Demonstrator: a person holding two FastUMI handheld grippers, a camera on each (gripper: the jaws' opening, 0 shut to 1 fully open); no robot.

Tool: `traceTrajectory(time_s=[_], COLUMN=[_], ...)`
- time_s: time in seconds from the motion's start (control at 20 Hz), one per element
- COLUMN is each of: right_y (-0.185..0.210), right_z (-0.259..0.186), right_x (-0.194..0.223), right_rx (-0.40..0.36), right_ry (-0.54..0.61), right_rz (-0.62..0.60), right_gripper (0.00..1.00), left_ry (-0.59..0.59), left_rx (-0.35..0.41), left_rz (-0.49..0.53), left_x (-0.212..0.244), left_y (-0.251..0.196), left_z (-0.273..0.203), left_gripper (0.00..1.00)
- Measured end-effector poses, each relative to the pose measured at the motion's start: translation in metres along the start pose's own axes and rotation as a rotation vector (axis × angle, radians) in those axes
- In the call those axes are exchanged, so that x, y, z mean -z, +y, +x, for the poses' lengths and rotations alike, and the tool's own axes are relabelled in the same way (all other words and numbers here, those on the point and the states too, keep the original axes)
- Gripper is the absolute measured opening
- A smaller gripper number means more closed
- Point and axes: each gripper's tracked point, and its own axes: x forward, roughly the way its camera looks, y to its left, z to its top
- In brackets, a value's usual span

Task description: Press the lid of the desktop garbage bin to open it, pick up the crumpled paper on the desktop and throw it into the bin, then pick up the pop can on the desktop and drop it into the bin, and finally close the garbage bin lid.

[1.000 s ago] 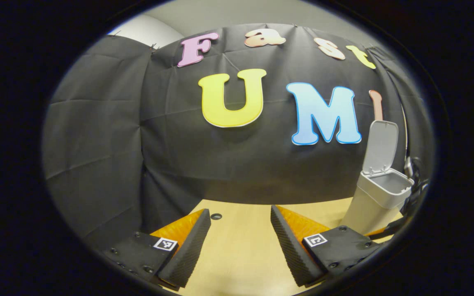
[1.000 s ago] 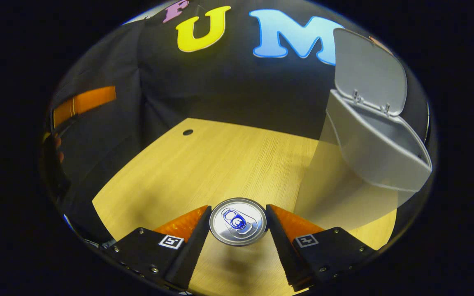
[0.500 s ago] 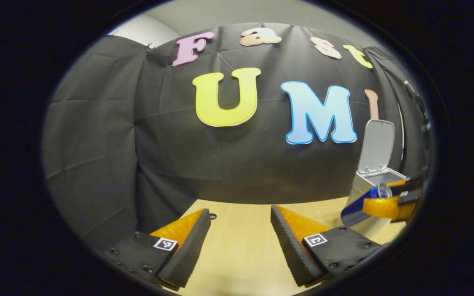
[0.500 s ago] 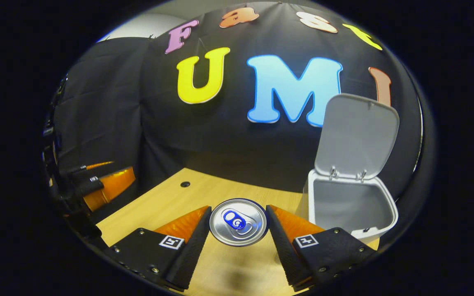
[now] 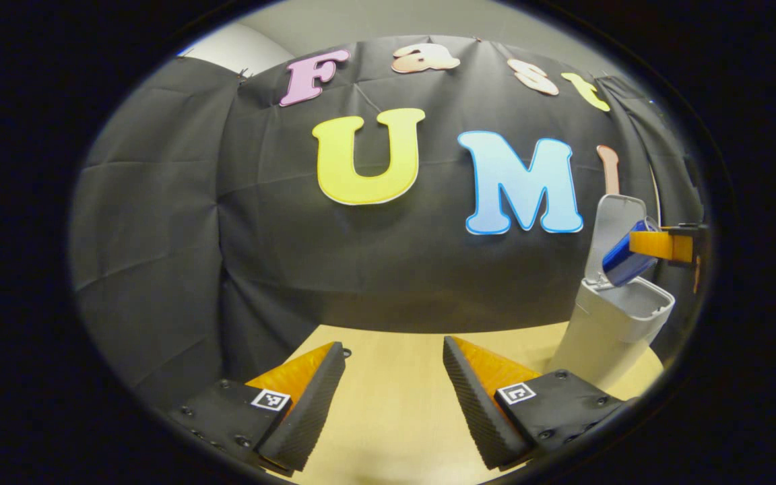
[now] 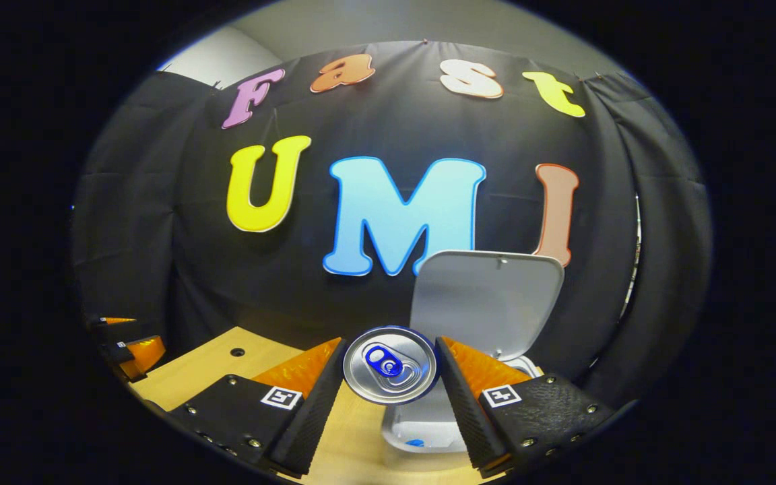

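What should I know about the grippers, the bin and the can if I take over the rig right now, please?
Right gripper: shut on the pop can, held over the open garbage bin.
Left gripper: open, holding nothing, low over the desktop.
Lid: standing open.
Done: lid opened, can picked up and carried to the bin. I cannot tell whether the crumpled paper is in the bin.
Left: drop the can in, close the lid.

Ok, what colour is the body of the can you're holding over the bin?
Blue, seen best in the left gripper view: pop can, its top silver.
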Motion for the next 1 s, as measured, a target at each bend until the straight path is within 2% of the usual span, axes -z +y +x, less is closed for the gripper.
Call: traceTrajectory(time_s=[0.2, 0.35, 0.5, 0.75, 0.9, 1.0], right_y=[-0.031, -0.043, -0.046, -0.046, -0.048, -0.049], right_z=[0.005, 0.012, 0.021, 0.030, 0.031, 0.030], right_x=[0.021, 0.041, 0.062, 0.088, 0.095, 0.094], right_rx=[0.065, 0.084, 0.081, 0.061, 0.056, 0.058], right_ry=[0.051, 0.100, 0.156, 0.235, 0.246, 0.245], right_rz=[0.011, 0.001, 0.020, 0.123, 0.123, 0.116], right_gripper=[0.83, 0.82, 0.83, 0.84, 0.91, 0.91], left_ry=[0.009, 0.017, 0.021, 0.025, 0.032, 0.033], left_rx=[-0.005, -0.010, -0.013, -0.022, -0.027, -0.027], left_rz=[-0.005, -0.011, -0.011, 0.000, 0.000, 0.000], left_x=[0.004, 0.005, 0.006, 0.007, 0.008, 0.008], left_y=[-0.001, -0.002, -0.004, -0.005, -0.004, -0.005], left_z=[0.000, 0.000, 0.000, 0.001, 0.002, 0.002], left_gripper=[1.00, 1.00, 1.00, 1.00, 1.00, 1.00])
